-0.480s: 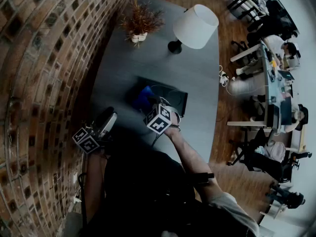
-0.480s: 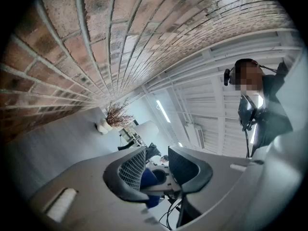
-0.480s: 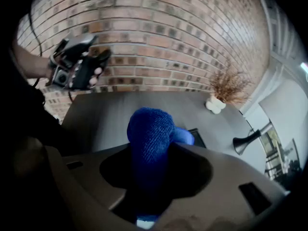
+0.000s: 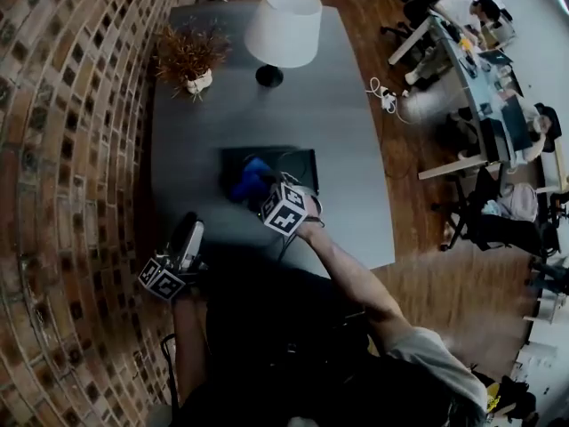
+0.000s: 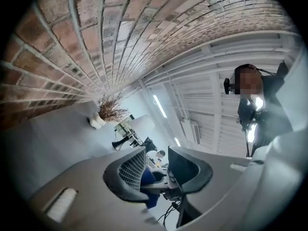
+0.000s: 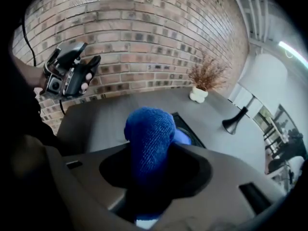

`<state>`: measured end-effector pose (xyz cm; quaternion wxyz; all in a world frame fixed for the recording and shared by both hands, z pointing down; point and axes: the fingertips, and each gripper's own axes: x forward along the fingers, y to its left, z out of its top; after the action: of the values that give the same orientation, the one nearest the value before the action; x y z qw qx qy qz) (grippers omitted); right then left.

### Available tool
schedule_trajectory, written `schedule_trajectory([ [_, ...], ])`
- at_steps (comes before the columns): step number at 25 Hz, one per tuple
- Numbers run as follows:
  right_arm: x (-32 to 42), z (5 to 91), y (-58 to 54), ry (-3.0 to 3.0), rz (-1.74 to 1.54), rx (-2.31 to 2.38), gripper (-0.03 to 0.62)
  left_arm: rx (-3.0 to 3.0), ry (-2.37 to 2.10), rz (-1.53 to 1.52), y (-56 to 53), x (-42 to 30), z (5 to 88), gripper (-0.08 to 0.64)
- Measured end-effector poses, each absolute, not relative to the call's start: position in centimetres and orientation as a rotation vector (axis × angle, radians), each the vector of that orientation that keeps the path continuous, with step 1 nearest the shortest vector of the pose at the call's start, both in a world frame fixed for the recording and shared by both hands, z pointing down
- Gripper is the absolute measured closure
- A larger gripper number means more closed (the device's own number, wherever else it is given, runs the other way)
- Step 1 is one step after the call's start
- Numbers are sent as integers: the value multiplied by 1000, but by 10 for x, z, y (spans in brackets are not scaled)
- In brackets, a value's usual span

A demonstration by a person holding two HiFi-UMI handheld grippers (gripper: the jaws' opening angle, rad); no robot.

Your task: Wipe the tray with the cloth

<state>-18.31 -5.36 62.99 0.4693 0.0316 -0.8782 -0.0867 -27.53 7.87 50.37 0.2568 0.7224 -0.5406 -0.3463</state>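
Blue cloth (image 6: 149,138) fills the gap between the jaws of the right gripper (image 6: 154,174), and they are clamped on it; only this gripper's own view shows the grip so closely. The head view gives the place: the cloth lies over the left part of the dark tray (image 4: 298,163) on the grey table (image 4: 347,105). The left gripper (image 4: 188,234) is beside the brick wall (image 4: 71,149), apart from the tray, with its jaws drawn together on nothing. Its view looks up at bricks, ceiling and a dried plant (image 5: 111,110).
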Motion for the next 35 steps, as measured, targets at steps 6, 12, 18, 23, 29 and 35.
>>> schedule_trajectory([
  [6, -89, 623, -116, -1989, -217, 395, 399, 1963, -1456, -911, 78, -273, 504, 426],
  [12, -206, 602, -49, -2224, -418, 105, 399, 1978, -1414, -897, 70, -265, 506, 426],
  [18, -214, 627, -100, -2206, -305, 172, 397, 1984, -1432, -890, 72, -258, 494, 426],
  [23, -168, 613, -162, -2133, -175, 540, 400, 1959, -1453, -899, 80, -274, 498, 426],
  [29, -279, 618, -109, -2288, -258, 249, 399, 1981, -1428, -881, 72, -268, 493, 426],
  [35, -188, 623, -150, -2161, -283, 380, 399, 2006, -1424, -838, 69, -258, 491, 426],
])
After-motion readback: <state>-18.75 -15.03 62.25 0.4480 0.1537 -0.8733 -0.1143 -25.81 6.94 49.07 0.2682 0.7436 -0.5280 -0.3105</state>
